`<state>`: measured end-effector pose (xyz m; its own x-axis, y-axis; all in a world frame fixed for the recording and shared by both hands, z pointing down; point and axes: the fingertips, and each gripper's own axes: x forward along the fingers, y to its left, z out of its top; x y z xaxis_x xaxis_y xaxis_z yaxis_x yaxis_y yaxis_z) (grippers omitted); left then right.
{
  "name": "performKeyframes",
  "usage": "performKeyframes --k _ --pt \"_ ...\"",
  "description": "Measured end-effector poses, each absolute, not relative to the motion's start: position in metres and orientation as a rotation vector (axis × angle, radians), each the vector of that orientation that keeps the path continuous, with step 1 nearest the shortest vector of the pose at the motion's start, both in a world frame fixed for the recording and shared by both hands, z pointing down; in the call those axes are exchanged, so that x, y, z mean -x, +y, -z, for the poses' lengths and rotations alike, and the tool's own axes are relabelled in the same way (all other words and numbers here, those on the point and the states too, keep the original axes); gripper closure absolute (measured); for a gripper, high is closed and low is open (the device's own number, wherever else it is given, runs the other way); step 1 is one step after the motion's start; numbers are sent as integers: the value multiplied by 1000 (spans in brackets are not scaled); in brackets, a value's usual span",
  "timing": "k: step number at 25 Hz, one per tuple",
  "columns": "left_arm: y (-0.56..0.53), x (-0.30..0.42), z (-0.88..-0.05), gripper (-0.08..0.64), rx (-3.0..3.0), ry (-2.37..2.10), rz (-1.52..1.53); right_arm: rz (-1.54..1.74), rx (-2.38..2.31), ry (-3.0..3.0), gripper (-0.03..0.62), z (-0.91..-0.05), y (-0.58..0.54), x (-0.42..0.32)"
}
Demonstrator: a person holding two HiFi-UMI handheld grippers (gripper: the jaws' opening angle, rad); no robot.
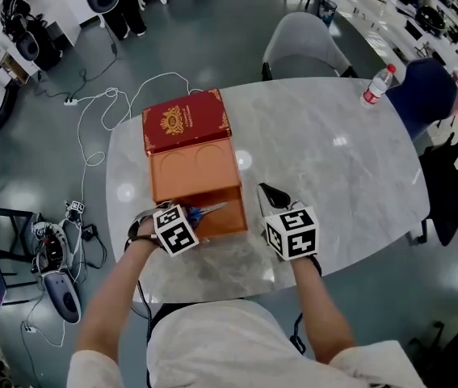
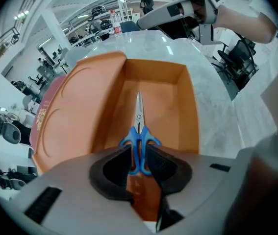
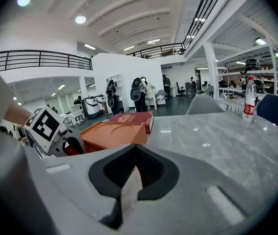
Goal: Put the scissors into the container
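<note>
An orange open container (image 1: 182,174) with a red lid (image 1: 184,120) lies on the marble table (image 1: 334,160). My left gripper (image 2: 139,153) is shut on the blue handles of the scissors (image 2: 139,126), whose blades point into the container's open compartment (image 2: 190,109). In the head view the scissors (image 1: 206,212) hang over the container's near end, held by the left gripper (image 1: 186,221). My right gripper (image 1: 271,196) sits just right of the container with its jaws together and nothing between them. From the right gripper view, the right gripper (image 3: 135,153) faces the container (image 3: 112,133) from the side.
A water bottle (image 1: 376,86) stands at the table's far right, beside a person in blue (image 1: 426,87). A grey chair (image 1: 305,47) is behind the table. Cables (image 1: 111,103) trail on the floor to the left.
</note>
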<state>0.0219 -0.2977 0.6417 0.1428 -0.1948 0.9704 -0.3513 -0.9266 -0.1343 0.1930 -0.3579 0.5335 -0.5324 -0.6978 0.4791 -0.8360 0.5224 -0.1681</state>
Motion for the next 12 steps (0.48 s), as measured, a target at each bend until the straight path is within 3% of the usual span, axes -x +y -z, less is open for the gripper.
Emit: performKeyframes --k 12 --pt "-305 -11 -603 477 -2364 -747 -1686 -536 -1303 -2386 588 -525 -345 -183"
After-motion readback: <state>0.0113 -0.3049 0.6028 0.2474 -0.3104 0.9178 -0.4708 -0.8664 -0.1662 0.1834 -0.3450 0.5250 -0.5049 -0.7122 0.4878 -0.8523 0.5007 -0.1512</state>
